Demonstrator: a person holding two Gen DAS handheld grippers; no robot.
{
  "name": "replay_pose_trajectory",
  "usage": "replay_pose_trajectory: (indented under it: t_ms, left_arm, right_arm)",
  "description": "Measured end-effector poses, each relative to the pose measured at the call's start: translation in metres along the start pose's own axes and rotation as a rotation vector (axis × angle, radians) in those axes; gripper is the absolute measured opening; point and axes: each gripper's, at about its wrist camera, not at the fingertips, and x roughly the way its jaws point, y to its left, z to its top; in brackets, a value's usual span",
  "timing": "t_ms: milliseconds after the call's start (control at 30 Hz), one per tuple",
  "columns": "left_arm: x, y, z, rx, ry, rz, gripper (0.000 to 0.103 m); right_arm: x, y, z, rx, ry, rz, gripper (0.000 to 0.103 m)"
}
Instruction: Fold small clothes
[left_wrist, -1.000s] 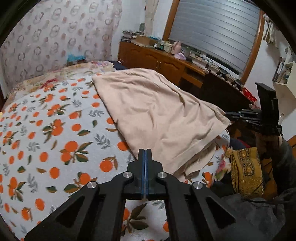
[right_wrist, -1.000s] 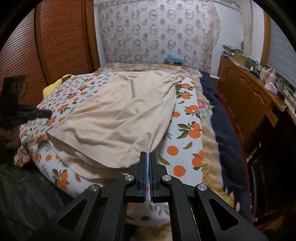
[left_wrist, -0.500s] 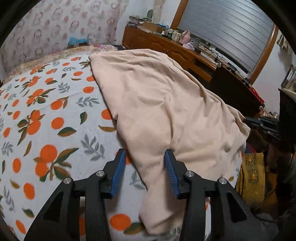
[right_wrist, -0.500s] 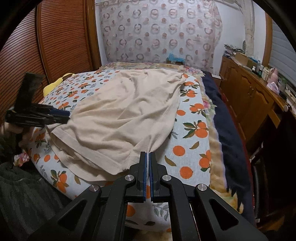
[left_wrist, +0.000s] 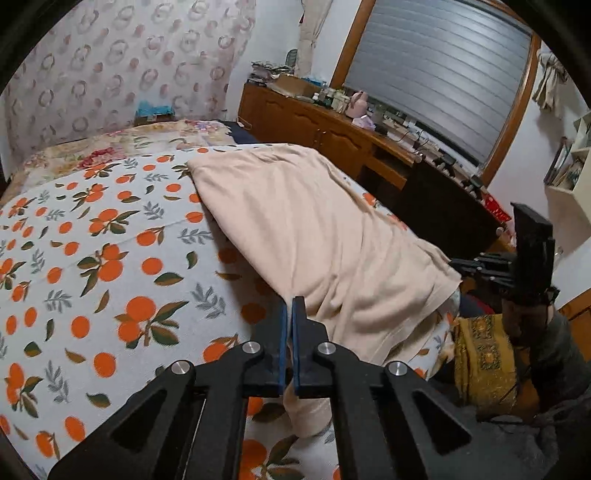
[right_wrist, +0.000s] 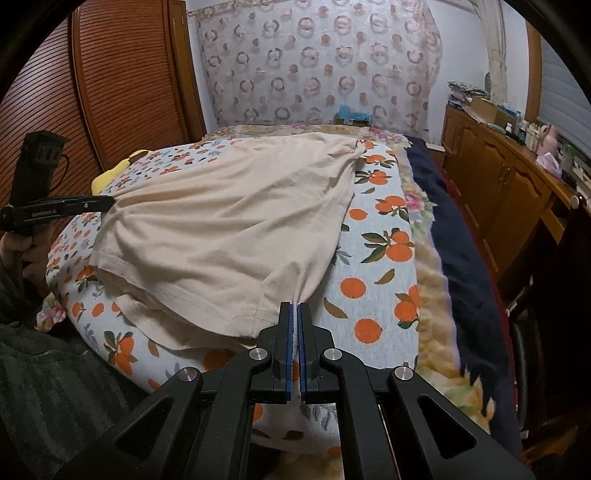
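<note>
While spread over the bedspread (left_wrist: 92, 258), shirt (left_wrist: 314, 236) pinched at near corners by left gripper (left_wrist: 289, 306), just clamped, and right gripper (right_wrist: 295, 308); underside hidden.

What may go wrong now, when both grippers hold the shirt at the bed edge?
1. The left gripper pinches only a thin edge of the shirt; it may slip out.
2. The right gripper holds a bunched corner, so the fold may come out uneven.
3. A lower layer hangs over the bed edge and may drag.
</note>
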Motion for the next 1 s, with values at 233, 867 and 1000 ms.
replay_pose_trajectory:
  t_ms: [233, 867, 1000]
  left_arm:
    - [0.016, 0.006, -0.008, -0.007, 0.035, 0.068, 0.003]
    - [0.025, 0.001, -0.024, 0.026, 0.076, 0.07, 0.069]
    - [0.029, -0.001, -0.027, 0.032, 0.087, 0.075, 0.069]
  right_arm:
    - [0.006, 0.009, 0.003, 0.001, 0.003, 0.025, 0.003]
    - [0.043, 0.013, 0.003, 0.125, -0.01, 0.065, 0.059]
    - [0.054, 0.021, 0.004, 0.118, 0.016, 0.085, 0.059]
